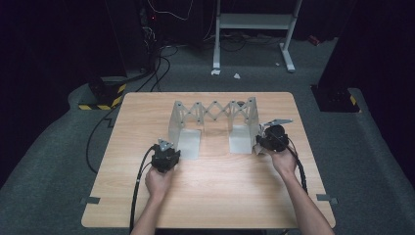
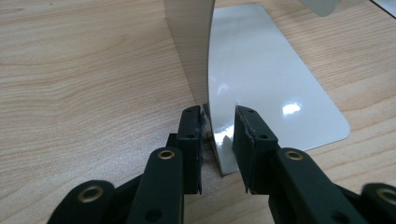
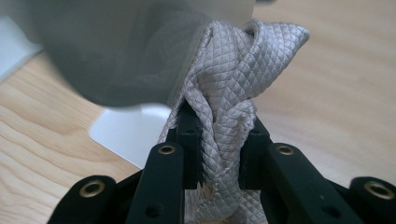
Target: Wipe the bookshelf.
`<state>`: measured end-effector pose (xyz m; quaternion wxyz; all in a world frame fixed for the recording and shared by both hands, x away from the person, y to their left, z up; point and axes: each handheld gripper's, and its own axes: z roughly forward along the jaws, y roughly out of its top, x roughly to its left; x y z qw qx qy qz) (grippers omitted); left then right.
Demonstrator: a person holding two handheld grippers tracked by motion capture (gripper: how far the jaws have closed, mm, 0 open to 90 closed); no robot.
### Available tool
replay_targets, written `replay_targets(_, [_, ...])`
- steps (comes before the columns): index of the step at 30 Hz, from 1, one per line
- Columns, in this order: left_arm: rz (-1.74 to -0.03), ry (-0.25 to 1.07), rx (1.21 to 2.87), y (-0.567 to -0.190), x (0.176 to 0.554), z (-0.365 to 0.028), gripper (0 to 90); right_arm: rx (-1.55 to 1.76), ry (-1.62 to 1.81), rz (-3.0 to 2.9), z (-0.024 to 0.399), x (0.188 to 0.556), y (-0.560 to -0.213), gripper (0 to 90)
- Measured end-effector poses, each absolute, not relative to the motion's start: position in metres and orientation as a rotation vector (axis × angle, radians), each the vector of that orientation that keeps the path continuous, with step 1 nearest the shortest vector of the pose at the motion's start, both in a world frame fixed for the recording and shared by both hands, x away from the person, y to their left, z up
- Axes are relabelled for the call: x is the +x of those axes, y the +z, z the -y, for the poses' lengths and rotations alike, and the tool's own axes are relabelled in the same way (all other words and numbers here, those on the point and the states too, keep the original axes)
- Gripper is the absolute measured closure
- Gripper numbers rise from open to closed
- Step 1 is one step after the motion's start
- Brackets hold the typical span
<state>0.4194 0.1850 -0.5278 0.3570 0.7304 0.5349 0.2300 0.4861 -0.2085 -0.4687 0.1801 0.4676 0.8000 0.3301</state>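
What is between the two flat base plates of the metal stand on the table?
In the high view, bare wooden table lies between the left base plate and the right base plate. The scissor lattice spans the gap behind it.

The rack (image 1: 214, 117) stands between the left gripper (image 1: 169, 148) and right gripper (image 1: 261, 138); cloth (image 3: 229, 107) sits between the right one's jaws.

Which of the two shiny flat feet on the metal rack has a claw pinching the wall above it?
The left foot. The left gripper straddles its upright wall. Beside the right foot, the right gripper squeezes a bunched grey cloth instead.
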Motion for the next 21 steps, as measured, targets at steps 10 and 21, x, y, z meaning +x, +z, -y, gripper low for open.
replay_targets(10, [-1.38, 0.595, 1.887, -0.528, 0.419, -0.185, 72.0, 1.445, 0.93, -2.292, 0.211, 0.5, -0.497, 75.6])
replay_targets(21, [-1.378, 0.594, 1.887, -0.528, 0.419, -0.185, 72.8, 1.406, 0.939, -2.291, 0.209, 0.493, -0.481, 75.2])
